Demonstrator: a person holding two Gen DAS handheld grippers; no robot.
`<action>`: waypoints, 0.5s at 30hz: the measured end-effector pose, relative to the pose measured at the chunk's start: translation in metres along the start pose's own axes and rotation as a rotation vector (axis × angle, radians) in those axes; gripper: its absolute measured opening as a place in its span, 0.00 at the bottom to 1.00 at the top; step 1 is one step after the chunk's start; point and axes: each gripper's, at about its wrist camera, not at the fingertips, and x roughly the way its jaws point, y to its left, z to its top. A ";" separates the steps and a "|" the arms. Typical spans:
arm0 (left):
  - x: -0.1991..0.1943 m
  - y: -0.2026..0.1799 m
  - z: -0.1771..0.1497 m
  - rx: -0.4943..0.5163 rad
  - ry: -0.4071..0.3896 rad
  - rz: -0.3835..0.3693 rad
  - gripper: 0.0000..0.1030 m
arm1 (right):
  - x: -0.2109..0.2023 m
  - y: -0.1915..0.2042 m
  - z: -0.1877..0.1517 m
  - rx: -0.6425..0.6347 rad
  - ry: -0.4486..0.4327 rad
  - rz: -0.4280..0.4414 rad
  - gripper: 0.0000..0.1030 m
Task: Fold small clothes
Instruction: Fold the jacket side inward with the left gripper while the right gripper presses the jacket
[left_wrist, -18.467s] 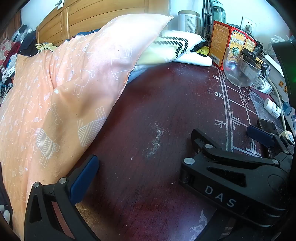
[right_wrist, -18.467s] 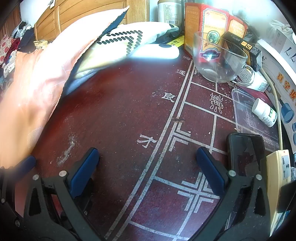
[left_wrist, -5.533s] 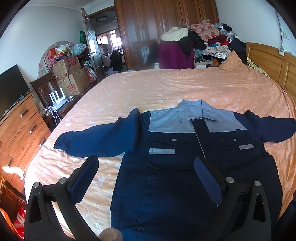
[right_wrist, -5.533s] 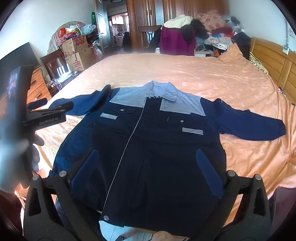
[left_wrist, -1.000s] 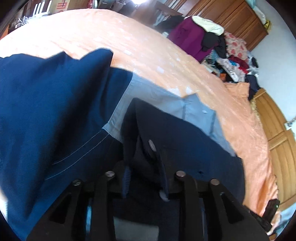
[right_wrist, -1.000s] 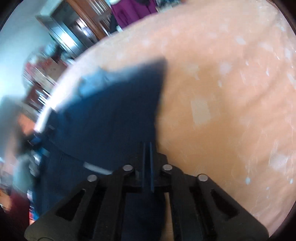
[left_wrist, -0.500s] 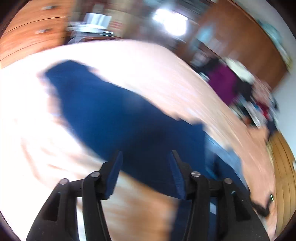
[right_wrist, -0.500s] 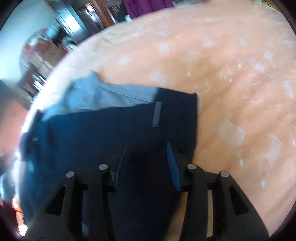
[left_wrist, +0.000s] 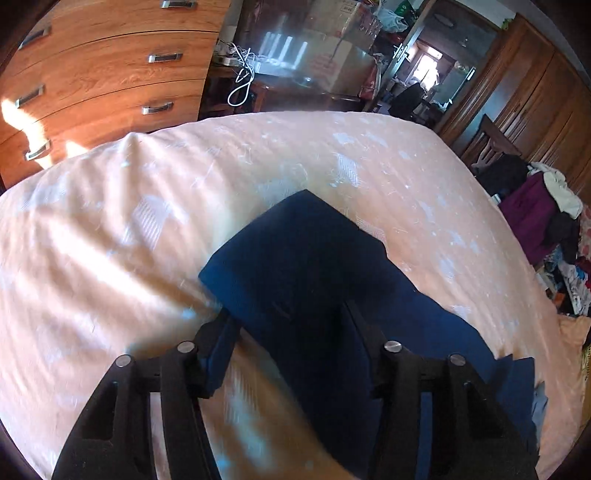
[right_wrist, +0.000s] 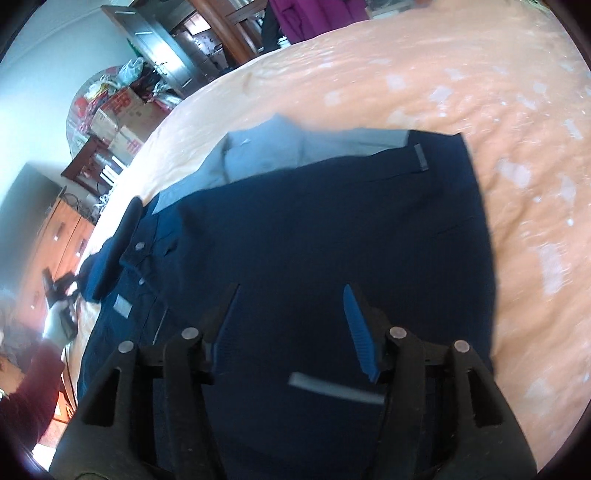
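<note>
**Sleeve next as we fold the work jacket on the bed**

We stand over the navy-blue work jacket with its pale grey-blue yoke and collar (right_wrist: 314, 229), which lies flat across the peach patterned bedspread (right_wrist: 517, 110). In the right wrist view the jacket's right side appears already turned in over the body, its edge running straight from about 1 o'clock down toward 4 o'clock, with the collar at 11 o'clock. Our right gripper (right_wrist: 291, 325) hovers over the folded panel with its blue-padded jaws spread wide and nothing between them; a grey reflective strip shows just below them at 6 o'clock.

Our left gripper (left_wrist: 288, 339) is poised on the jacket's long dark-blue left sleeve (left_wrist: 295, 251), which stretches out from the body toward the cuff at 12 o'clock. The jaws stand apart on either side of the cloth, not yet closed on it. A wooden chest of drawers (left_wrist: 92, 74) fills the 10 o'clock corner beyond the bed.

We judge the fold to be part done, with the left sleeve the step in hand. The next move calls for closing the left jaws on the sleeve, lifting it clear of the bedspread and carrying it across the body, while the right gripper keeps the folded side from shifting.
</note>
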 end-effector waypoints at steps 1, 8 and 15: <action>0.000 -0.004 0.002 0.019 -0.004 0.002 0.35 | 0.001 0.004 -0.001 0.001 -0.002 0.011 0.50; -0.084 -0.156 -0.035 0.291 -0.089 -0.434 0.09 | -0.008 0.019 0.000 0.006 -0.039 0.095 0.37; -0.139 -0.349 -0.193 0.543 0.047 -0.890 0.22 | -0.014 0.007 -0.001 0.104 -0.078 0.243 0.41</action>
